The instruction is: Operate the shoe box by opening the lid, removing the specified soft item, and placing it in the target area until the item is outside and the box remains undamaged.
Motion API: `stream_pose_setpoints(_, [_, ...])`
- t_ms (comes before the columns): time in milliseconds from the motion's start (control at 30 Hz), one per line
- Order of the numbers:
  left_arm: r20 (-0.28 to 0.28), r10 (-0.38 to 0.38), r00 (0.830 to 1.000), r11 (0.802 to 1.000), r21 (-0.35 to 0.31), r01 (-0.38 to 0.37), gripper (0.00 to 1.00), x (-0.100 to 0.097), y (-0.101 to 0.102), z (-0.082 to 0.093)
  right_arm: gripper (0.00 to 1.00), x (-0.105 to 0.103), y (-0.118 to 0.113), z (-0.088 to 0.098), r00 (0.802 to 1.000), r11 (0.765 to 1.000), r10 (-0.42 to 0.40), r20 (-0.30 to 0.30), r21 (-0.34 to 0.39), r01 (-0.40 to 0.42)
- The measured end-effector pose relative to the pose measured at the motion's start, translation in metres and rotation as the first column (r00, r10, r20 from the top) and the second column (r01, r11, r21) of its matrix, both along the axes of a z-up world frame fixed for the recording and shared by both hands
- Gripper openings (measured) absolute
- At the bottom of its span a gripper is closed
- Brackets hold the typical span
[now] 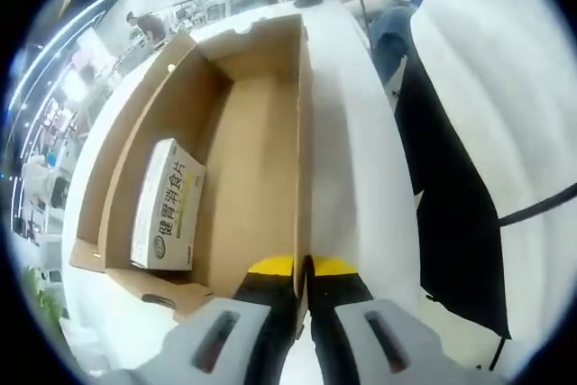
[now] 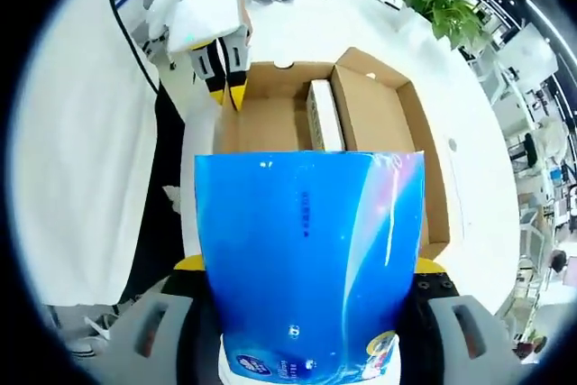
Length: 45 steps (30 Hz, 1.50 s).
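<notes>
Both grippers gripped: right gripper (image 2: 302, 263) clamped the blue soft pack (image 2: 306, 259); left gripper (image 1: 303, 266) pinched the box wall (image 1: 302, 160) (white carton (image 1: 167, 205) inside).

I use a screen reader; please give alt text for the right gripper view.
The right claw holds a blue soft pack above the open cardboard shoe box on a white table. A small white carton remains inside, and the left claw clamps the box's wall.

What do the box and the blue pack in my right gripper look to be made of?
Box: plain brown cardboard, matte, with raw folded flaps. Blue pack: glossy plastic film by its sheen and highlights, likely wrapping something soft. The left gripper pinches the box wall.
</notes>
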State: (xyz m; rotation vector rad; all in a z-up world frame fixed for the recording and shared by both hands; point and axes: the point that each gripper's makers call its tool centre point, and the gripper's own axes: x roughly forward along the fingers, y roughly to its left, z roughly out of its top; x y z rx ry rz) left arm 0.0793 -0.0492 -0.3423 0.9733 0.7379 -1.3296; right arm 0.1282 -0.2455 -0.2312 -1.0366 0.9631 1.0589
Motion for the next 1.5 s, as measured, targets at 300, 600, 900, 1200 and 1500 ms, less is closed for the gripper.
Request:
stream_pose_setpoints(300, [0.001,0.004,1.000,1.000,0.000,-0.004,0.03,0.000,0.000,0.000,0.79,-0.004,-0.014,0.001,0.999,0.999,-0.036,0.016,0.004,0.036])
stream_pose_setpoints(600, [0.000,0.007,1.000,1.000,0.001,-0.007,0.03,0.000,0.000,0.000,0.79,0.000,-0.020,0.002,0.998,0.999,-0.048,0.029,-0.005,0.048])
stream_pose_setpoints(900, [0.003,0.007,1.000,1.000,0.001,-0.007,0.03,0.000,0.000,0.000,0.79,-0.005,-0.029,0.001,0.997,0.997,-0.071,0.029,0.000,0.071])
stream_pose_setpoints(1200, [0.002,0.008,1.000,1.000,0.001,-0.008,0.03,0.000,0.000,0.000,0.79,-0.010,-0.035,-0.002,0.995,0.995,-0.095,0.013,0.006,0.095])
stream_pose_setpoints(1500, [0.005,0.014,1.000,1.000,0.001,-0.014,0.03,0.000,0.000,0.000,0.79,-0.018,-0.056,-0.005,0.996,0.997,-0.082,0.018,-0.013,0.082])
